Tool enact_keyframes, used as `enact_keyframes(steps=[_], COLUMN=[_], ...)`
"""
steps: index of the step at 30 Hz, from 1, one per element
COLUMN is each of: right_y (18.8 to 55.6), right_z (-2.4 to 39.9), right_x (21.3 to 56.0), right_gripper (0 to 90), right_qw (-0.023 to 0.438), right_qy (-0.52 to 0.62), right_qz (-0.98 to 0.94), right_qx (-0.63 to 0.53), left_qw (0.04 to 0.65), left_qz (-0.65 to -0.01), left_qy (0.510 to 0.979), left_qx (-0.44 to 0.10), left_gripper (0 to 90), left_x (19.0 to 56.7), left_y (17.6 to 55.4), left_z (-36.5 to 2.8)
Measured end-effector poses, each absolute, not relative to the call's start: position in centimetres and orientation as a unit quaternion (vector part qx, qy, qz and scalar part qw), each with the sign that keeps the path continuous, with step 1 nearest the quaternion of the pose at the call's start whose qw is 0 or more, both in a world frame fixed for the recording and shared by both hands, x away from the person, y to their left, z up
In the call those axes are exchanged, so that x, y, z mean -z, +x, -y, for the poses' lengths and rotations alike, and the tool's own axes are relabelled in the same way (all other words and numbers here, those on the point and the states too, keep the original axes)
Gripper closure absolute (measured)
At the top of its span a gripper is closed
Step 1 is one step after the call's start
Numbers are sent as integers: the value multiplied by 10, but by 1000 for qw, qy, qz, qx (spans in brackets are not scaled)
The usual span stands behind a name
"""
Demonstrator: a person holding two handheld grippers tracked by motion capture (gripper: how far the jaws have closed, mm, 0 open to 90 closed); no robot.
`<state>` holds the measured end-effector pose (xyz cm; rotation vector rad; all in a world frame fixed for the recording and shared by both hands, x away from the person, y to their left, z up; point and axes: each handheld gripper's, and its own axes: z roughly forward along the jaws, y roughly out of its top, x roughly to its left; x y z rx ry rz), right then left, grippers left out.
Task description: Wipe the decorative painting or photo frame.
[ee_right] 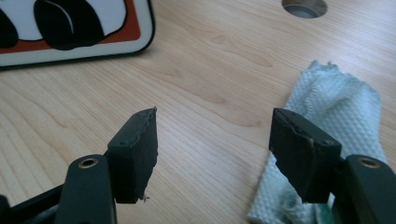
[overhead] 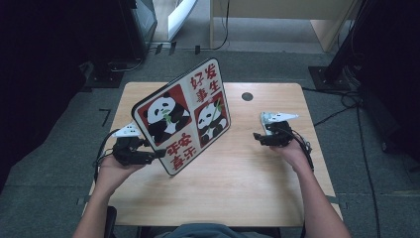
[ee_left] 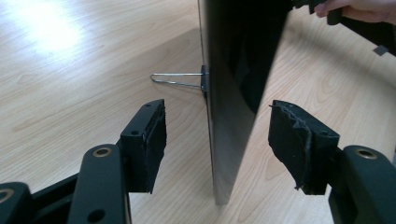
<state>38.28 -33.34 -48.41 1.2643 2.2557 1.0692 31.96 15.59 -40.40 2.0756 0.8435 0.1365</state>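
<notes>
The panda sign board (overhead: pixel 184 116) stands tilted on the wooden desk (overhead: pixel 237 183), left of the middle, with its wire stand (ee_left: pixel 175 80) behind it. The left hand-held gripper (ee_left: pixel 217 140) has its jaws spread on both sides of the board's edge, and the pads are not pressing it. The right hand-held gripper (ee_right: pixel 212 147) is spread and pinches nothing, above the desk just beside a pale green cloth (ee_right: pixel 329 107).

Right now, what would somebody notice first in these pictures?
The big panda board with red writing, standing tilted in the middle of the wooden table. The left claw has its jaws either side of the board's edge. A pale green cloth lies beside the open right claw.
</notes>
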Motion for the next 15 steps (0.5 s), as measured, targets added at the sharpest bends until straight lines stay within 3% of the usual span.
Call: enact_keyframes(steps=[15], right_y=[388], right_z=[362], right_x=[485], right_gripper=[369], right_qw=[189], right_qy=[476], right_qz=[-773], right_qx=[-375], left_qw=[442], left_qz=[-349], left_qy=[825], left_qx=[-43], left_gripper=[502], left_x=[405], left_y=[323], left_z=[-155])
